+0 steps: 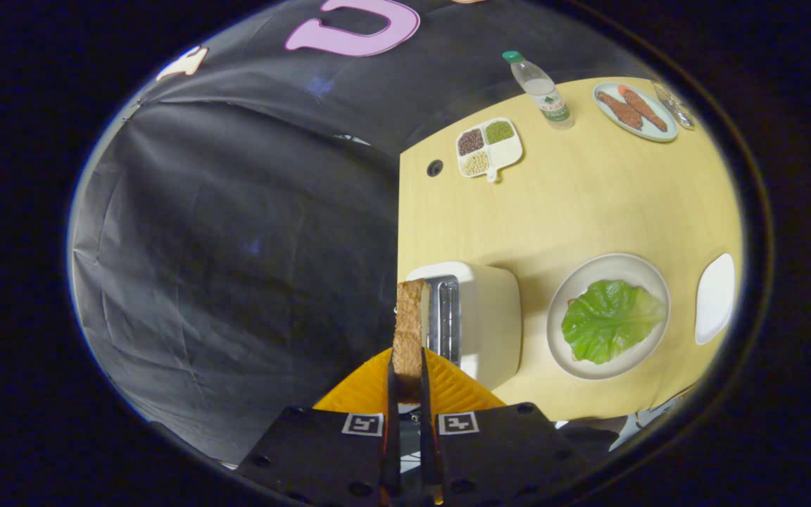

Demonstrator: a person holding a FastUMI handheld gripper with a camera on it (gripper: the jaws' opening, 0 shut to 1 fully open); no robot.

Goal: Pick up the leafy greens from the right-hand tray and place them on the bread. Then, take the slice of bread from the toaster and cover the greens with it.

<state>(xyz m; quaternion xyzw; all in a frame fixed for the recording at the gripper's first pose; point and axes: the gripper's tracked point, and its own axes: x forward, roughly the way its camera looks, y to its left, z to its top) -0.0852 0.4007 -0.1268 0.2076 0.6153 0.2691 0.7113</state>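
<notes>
My gripper (407, 366) is shut on a slice of brown bread (410, 320), held edge-on between both fingers just beside the slots of the cream toaster (483, 317). Whether the slice still touches the toaster I cannot tell. Beyond the toaster, a round white plate (574, 282) carries a green lettuce leaf (610, 320) that covers the bread under it; only a sliver of crust shows at the leaf's edge. A white tray (715, 297) lies past the plate.
On the wooden table (574, 204), farther off, sit a divided dish of beans and grains (488, 146), a plastic water bottle (539, 88) and a plate with sausages (635, 110). Black cloth hangs beside the table edge.
</notes>
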